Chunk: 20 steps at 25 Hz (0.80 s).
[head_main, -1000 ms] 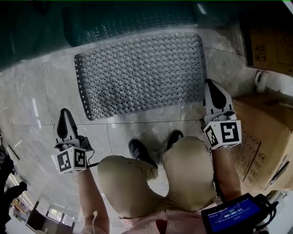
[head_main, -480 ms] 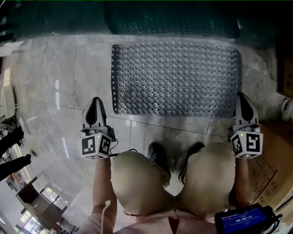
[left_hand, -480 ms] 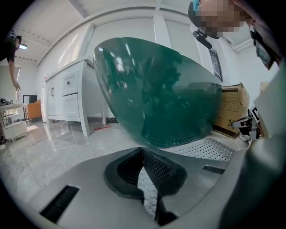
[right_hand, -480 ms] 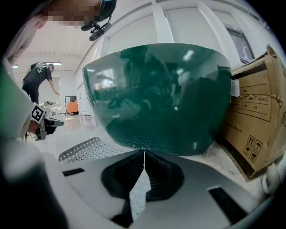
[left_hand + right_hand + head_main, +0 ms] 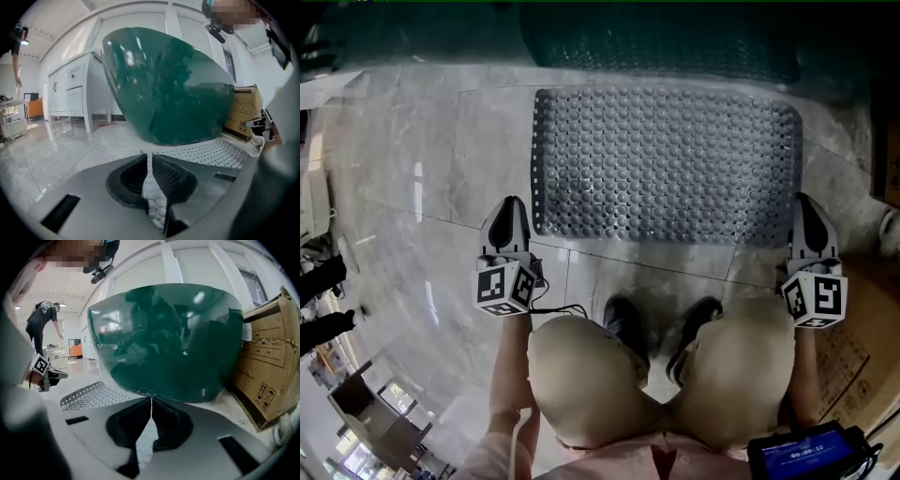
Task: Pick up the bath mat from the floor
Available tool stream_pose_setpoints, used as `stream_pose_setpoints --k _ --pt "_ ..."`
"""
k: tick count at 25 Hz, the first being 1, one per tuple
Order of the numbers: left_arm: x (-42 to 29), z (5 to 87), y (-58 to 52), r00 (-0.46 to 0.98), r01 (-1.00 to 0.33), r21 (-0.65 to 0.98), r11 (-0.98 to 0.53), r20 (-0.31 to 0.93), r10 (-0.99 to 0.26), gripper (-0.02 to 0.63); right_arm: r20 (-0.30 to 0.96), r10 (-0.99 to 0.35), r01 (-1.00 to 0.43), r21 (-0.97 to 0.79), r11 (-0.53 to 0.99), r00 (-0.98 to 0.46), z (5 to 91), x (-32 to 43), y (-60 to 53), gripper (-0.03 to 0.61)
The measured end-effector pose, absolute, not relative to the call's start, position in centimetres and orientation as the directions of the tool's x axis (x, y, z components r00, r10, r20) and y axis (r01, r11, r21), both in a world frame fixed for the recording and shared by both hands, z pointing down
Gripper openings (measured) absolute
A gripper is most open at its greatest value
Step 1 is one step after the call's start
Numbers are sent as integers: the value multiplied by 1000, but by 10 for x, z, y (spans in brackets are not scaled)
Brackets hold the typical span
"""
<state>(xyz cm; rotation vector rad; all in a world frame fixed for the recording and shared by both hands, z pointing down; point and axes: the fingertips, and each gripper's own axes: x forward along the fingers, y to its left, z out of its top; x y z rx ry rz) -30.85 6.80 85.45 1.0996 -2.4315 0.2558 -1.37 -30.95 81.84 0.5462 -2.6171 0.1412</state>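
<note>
The grey bath mat (image 5: 666,164), covered in round bumps and holes, lies flat on the marble floor in the head view. My left gripper (image 5: 510,202) is at its near-left corner, and my right gripper (image 5: 803,199) is at its near-right corner. Both are shut with nothing held. In the left gripper view the jaws (image 5: 150,157) meet at the tip; the mat (image 5: 206,151) spreads ahead to the right, and its bumps show through the gap below. In the right gripper view the shut jaws (image 5: 151,401) point past the mat's (image 5: 89,394) right end.
A large dark green glossy object (image 5: 656,42) stands just behind the mat, filling both gripper views (image 5: 168,84). Cardboard boxes (image 5: 862,356) crowd the right side (image 5: 267,366). A white cabinet (image 5: 70,89) is far left. My shoes (image 5: 623,323) stand close to the mat's near edge.
Both grippers have sunk toward the floor and come up to the mat's near corners, the left one more. The head view has swung so the mat sits squarer in it.
</note>
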Motion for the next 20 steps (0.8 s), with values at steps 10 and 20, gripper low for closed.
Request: stream_pose_setpoints --k 10,20 --pt "-311 905 60 -500 -778 67 625 535 -681 163 479 -384 -423 31 906 -789 825 8 -317 18" --pt "-315 935 57 -456 -788 95 609 575 -679 186 455 -405 -436 40 899 -793 817 6 -320 18"
